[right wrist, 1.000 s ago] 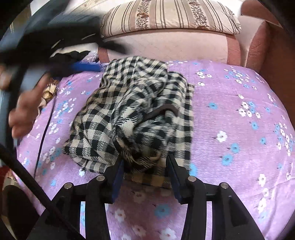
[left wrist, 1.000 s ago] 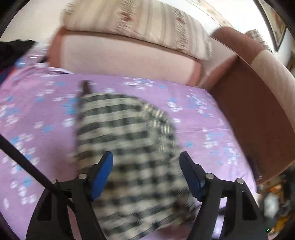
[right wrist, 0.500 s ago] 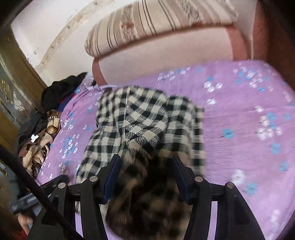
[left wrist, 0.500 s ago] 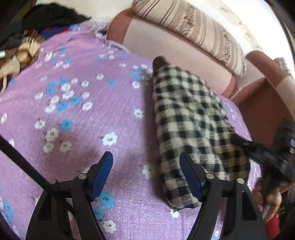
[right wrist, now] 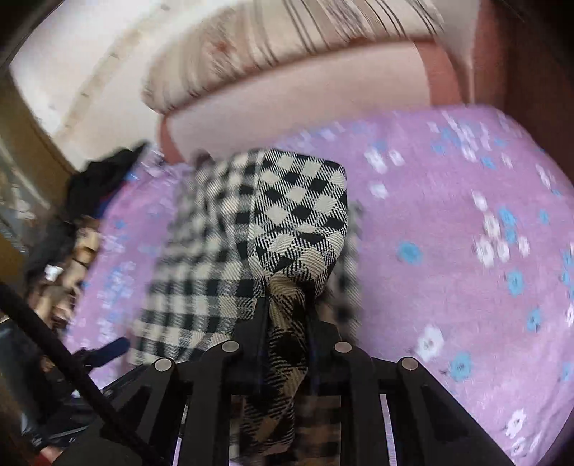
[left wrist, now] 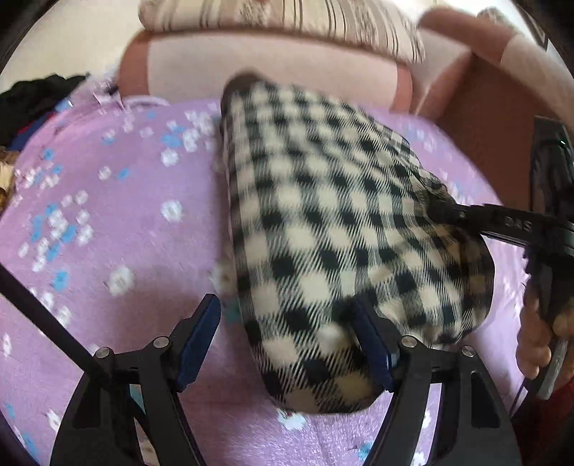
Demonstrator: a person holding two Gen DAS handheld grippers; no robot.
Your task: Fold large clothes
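Observation:
A black-and-cream checked garment (left wrist: 323,229) lies folded in a long bundle on the purple flowered bed cover (left wrist: 118,222). My left gripper (left wrist: 287,337) is open, its blue-padded fingers either side of the bundle's near end. My right gripper (right wrist: 287,304) is shut on a bunched fold of the checked garment (right wrist: 301,222) and lifts it. In the left wrist view the right gripper (left wrist: 441,213) reaches in from the right and pinches the bundle's right edge.
A pink sofa back (left wrist: 272,71) with a striped cushion (left wrist: 287,21) runs behind the bed cover. A brown armrest (left wrist: 502,118) stands on the right. A pile of dark clothes (right wrist: 104,179) lies at the left edge.
My right gripper has closed on the garment's fold and raised it. My left gripper has swung back over the bundle's near end, still open.

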